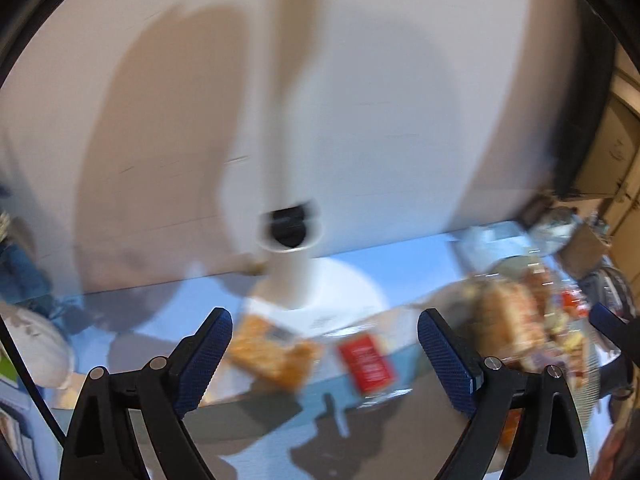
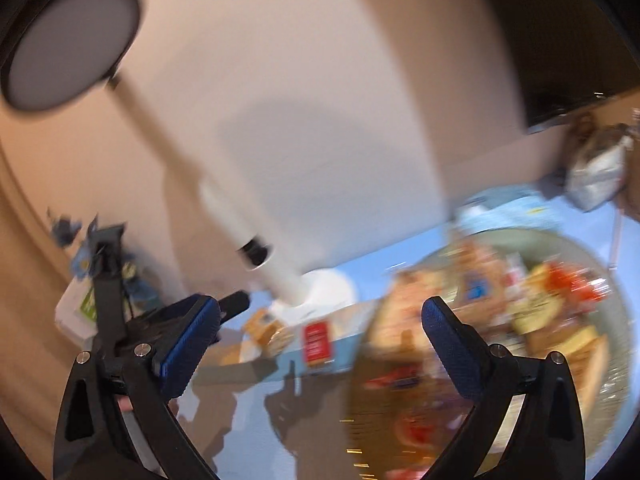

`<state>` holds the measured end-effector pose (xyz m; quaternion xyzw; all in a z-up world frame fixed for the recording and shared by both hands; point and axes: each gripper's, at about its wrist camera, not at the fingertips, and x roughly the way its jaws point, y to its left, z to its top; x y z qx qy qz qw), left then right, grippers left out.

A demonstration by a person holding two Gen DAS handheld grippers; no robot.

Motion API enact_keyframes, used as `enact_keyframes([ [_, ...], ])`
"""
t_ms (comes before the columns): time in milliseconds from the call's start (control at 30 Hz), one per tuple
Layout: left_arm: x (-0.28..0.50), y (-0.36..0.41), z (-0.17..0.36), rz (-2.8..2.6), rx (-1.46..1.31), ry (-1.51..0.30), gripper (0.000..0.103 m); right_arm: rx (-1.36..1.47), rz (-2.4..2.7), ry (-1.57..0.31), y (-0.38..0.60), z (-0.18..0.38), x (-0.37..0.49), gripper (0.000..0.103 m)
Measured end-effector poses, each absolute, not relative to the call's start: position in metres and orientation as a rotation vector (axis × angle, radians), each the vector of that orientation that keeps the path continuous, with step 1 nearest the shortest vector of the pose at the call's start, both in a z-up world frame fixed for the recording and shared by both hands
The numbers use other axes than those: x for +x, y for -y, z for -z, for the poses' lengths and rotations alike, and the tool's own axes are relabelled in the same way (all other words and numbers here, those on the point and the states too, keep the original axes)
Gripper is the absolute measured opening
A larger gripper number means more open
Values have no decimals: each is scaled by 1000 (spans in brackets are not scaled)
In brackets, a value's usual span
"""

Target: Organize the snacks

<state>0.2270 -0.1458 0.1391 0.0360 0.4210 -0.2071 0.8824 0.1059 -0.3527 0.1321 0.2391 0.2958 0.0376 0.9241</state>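
The views are blurred by motion. An orange snack packet [image 1: 272,354] [image 2: 268,330] and a red packet [image 1: 366,364] [image 2: 318,340] lie on a flat light-blue box [image 1: 320,386] [image 2: 346,346]. To their right, a large clear bowl [image 1: 452,300] [image 2: 592,246] holds several snack packets. My left gripper [image 1: 324,314] is open above the two packets, with nothing between its pads. My right gripper [image 2: 320,302] is open too, over the bowl's left edge and the blue box. One of its blue fingertips [image 1: 604,316] shows in the left wrist view.
A white lamp stands just behind the box, with its pole [image 1: 288,128], round base [image 1: 344,292] [image 2: 332,280] and dark round head [image 2: 68,40]. A white wall backs the blue table [image 1: 412,256]. A white bag [image 2: 596,176] sits at the far right. Clutter lies at the left edge [image 1: 36,348].
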Motion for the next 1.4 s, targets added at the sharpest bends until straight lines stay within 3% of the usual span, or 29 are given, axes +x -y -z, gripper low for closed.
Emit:
enact_keyframes([
  [267,253,86,-80,431,34,-951,94,430,-191,-726,263,-64,138,102],
  [500,262,92,-39,539,-19,-970,94,272,-44,-652,231,-41,121,103],
  [700,265,98,-28,623,-81,-951,95,322,-76,-618,216,-28,106,103],
  [833,265,96,-27,662,-97,-927,95,328,66,-706,230,-2,126,103],
  [1200,276,104,-14,725,-103,-947,95,392,194,-734,248,15,180,97],
  [1233,279,101,-12,739,-131,-957,95,396,199,-736,249,16,182,93],
  [1267,281,98,-9,743,-157,-967,94,399,202,-733,251,16,183,82],
  [1300,281,96,-8,744,-160,-967,86,401,203,-724,252,15,182,71],
  [1333,280,96,-8,747,-152,-958,78,405,210,-712,253,15,179,42],
  [1400,273,98,-12,735,-99,-921,77,428,201,-719,257,17,181,41],
])
